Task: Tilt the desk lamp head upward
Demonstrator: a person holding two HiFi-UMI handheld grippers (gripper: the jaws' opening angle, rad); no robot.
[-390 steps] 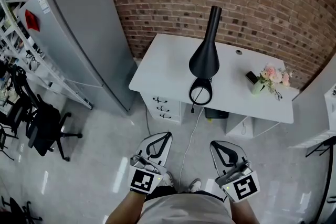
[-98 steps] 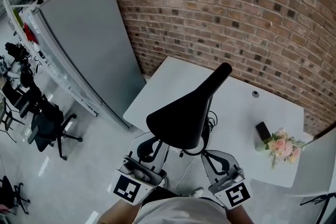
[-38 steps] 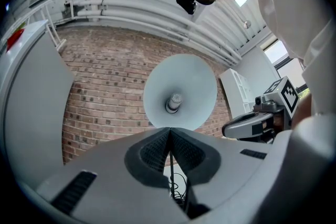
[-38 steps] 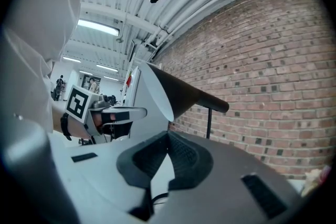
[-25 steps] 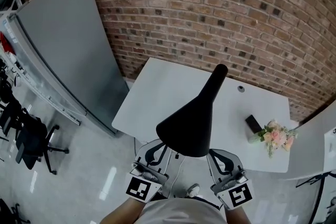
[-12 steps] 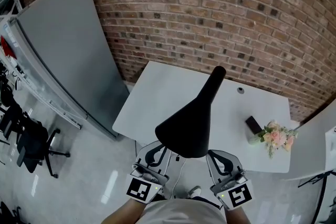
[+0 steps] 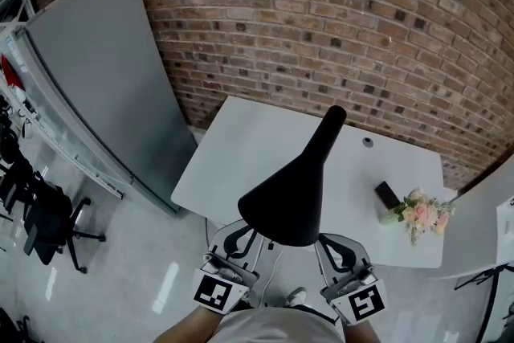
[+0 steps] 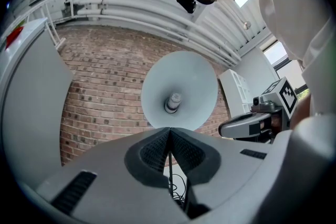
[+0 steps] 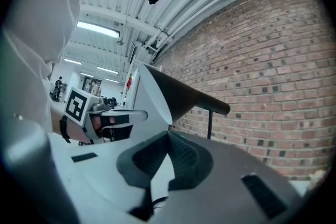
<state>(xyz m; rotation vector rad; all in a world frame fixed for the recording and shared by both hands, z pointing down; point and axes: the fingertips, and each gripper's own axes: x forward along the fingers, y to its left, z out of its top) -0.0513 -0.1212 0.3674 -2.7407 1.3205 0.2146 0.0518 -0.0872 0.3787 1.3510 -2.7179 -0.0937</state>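
Observation:
The black desk lamp head [image 7: 287,193] flares wide over the near edge of the white desk [image 7: 241,142], and its neck [image 7: 328,132] slopes away toward the wall. My left gripper [image 7: 247,235] and right gripper [image 7: 325,241] sit just below the shade's near rim, both shut with nothing between the fingers. The left gripper view looks up past shut tips [image 8: 169,131] into the white inside of the shade [image 8: 181,89] and its bulb [image 8: 173,102]. In the right gripper view the shade [image 9: 157,97] is just beyond the shut tips [image 9: 168,135].
A small bunch of pink flowers [image 7: 422,213] and a dark flat object [image 7: 387,193] lie at the desk's right end. A tall grey cabinet [image 7: 104,60] stands left of the desk, with office chairs [image 7: 48,221] further left. A brick wall [image 7: 361,28] backs the desk.
Since the earliest frame I have come right up to the desk, and both grippers now sit under the lamp head. Over the last second almost nothing has moved.

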